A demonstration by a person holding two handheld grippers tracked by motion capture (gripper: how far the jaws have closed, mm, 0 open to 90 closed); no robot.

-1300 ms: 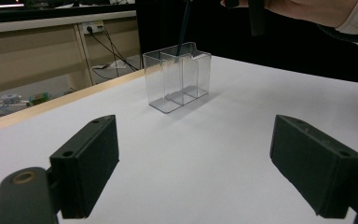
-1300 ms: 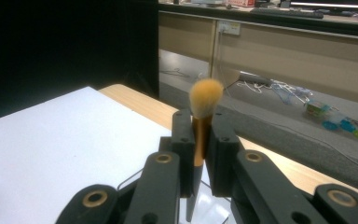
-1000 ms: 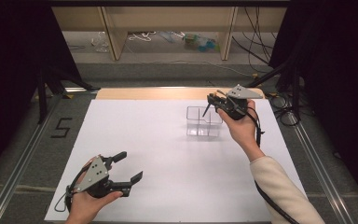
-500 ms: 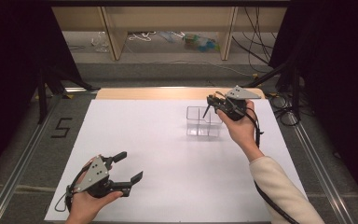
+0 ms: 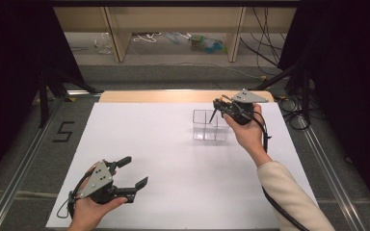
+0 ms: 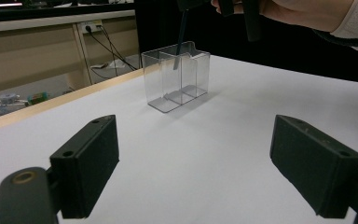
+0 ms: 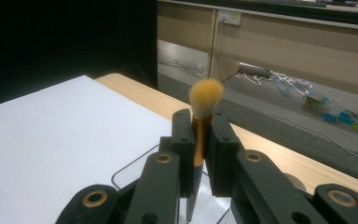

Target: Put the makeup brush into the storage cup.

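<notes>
— Barely anything is shifting since the earlier frame: the right gripper [image 5: 220,107] is staying poised over the clear organizer [image 5: 211,125], perhaps sinking a touch, and the left gripper [image 5: 134,172] is not budging from the near left of the white table [image 5: 164,159].

— What is the right one carrying?

— Its jaws are clamping a makeup brush [image 7: 202,122] around the gold ferrule, with the orange bristles pointing up and the dark handle hanging down. Seen from the left gripper view, the handle tip [image 6: 179,46] is dipping just inside the top of one compartment of the organizer [image 6: 177,81], close to a divider wall.

— And the left one?

— Its jaws are standing wide apart, holding nothing, well away from the box and aimed toward it.

— What is worrying you from here?

— I am guessing the brush is going into that compartment. The handle is hanging slightly tilted, so the tip could be catching on the divider or the rim. The box is looking light and nothing is bracing it, so a sideways nudge could be sliding or tipping it. Letting go too high could also be making the brush bounce out.
</notes>
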